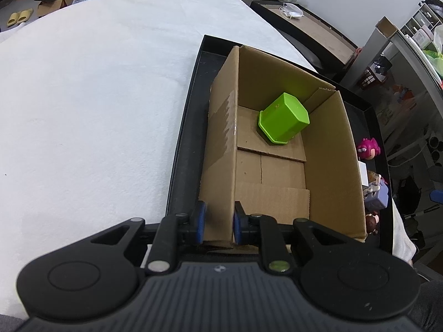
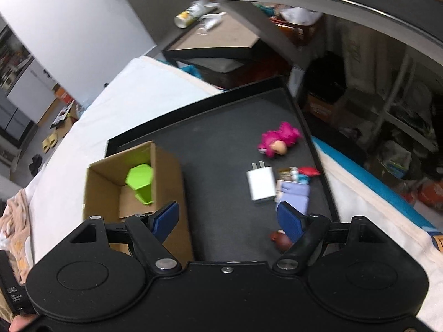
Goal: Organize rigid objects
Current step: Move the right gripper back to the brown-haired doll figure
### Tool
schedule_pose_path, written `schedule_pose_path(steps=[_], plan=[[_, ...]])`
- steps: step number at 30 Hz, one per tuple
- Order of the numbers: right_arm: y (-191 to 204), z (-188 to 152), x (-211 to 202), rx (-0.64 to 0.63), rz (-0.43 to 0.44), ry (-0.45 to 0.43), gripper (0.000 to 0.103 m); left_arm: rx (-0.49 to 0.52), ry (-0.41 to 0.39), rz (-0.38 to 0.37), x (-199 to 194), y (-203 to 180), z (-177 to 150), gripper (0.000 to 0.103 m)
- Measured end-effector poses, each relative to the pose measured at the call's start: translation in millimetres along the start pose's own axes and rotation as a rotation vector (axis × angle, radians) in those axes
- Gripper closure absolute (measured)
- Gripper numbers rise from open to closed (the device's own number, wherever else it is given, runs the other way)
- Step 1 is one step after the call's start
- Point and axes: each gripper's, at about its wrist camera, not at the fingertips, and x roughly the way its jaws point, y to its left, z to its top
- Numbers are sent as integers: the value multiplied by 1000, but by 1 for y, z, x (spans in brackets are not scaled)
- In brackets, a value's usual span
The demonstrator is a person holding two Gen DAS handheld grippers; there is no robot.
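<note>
1. Firstly, left gripper: jaws narrow, clamped on the near wall of the cardboard box, steadying it.
2. Right gripper: jaws wide, holding nothing, poised over the black tray.
3. Done, judging by the layout: green pot tipped on its side inside the box, near its far corner.
4. Left to pack: pink toy, white charger, lilac toy and brown toy, all loose on the tray beside the box.
5. Progress: early, roughly one item of five.
6. Writing: none legible on any item; right view blurred.
</note>
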Motion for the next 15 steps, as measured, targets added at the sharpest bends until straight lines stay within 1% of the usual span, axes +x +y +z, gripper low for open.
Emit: schedule_pose_path(steps=[9, 15], plan=[[-33, -3, 11, 67, -37, 36, 26, -8, 3, 18, 0, 0, 0, 87], [-48, -11, 34, 110, -78, 130, 27, -10, 4, 26, -1, -1, 0, 87]])
